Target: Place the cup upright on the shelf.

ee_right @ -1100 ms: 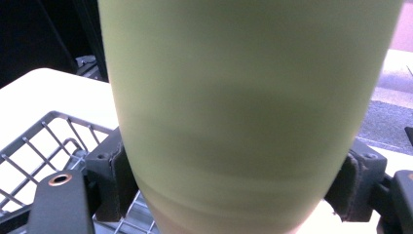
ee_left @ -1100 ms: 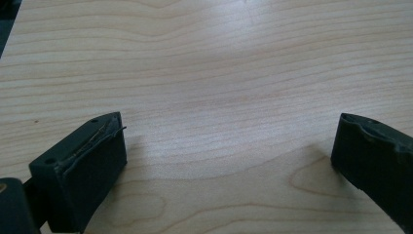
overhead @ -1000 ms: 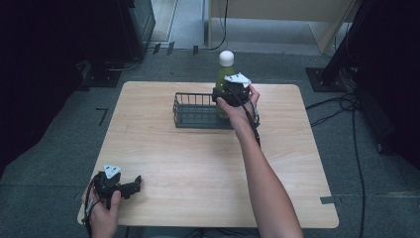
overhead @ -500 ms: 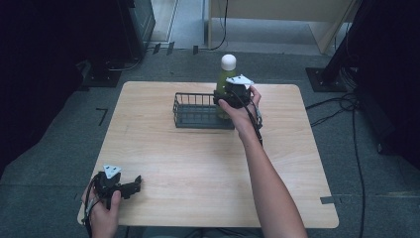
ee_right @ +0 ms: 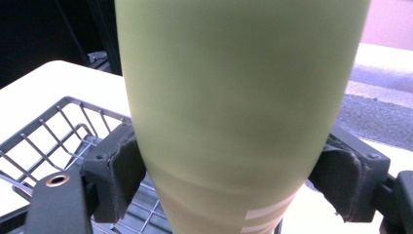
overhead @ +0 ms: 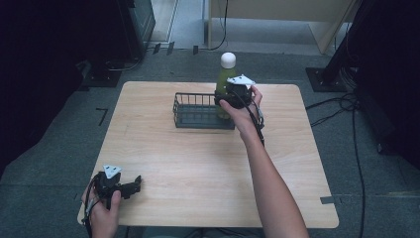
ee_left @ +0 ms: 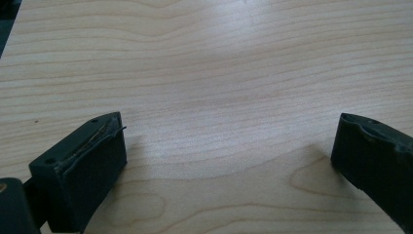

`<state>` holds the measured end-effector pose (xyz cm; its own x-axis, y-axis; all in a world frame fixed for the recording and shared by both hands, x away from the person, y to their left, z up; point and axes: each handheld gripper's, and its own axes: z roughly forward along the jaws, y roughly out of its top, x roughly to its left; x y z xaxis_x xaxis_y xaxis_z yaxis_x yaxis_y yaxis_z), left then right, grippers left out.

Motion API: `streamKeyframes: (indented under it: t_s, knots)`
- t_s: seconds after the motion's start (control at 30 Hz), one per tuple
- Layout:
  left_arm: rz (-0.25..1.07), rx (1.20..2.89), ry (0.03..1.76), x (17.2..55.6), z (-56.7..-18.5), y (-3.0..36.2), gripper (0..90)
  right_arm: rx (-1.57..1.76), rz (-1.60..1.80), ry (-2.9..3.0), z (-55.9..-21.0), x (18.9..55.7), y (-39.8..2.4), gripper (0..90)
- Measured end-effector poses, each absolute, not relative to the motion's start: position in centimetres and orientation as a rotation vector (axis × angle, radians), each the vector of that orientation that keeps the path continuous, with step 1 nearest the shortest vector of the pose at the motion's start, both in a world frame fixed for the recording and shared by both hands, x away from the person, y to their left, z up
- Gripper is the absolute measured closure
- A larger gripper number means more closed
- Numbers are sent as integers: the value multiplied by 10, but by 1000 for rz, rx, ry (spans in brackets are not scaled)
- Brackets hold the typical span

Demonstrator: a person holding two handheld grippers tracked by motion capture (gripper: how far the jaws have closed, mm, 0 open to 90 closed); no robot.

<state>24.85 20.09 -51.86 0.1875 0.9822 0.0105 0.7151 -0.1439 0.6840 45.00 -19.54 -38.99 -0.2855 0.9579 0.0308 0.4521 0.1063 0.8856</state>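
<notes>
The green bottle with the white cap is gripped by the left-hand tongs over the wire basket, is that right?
Not quite: the right tongs grip the green bottle, as the right gripper view shows. The rest stands: white cap, held at the wire basket. The left tongs are open over bare table.

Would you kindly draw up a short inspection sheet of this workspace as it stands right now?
Surface: light wooden table, bare apart from the items below.
Job's things: green bottle with a white cap, upright at the right end of the black wire basket; whether its base rests inside cannot be told.
Clutter: nothing seen.
Grippers: right gripper has its jaws closed on the bottle's body; left gripper is open over bare wood at the table's near left corner.
Cables: a cable trails from each gripper; loose cables lie on the floor to the right.
Surroundings: grey carpet, dark equipment at both sides.
</notes>
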Motion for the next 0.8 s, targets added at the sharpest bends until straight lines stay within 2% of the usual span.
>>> streamKeyframes:
  t_s: [0.33,0.8]
  knots:
    - [638,1925,1585,249,-518,201,0,1364,1136,1848,-390,437,-201,128]
    - [638,1925,1585,249,-519,201,0,1332,1173,1894,-392,393,-221,21]
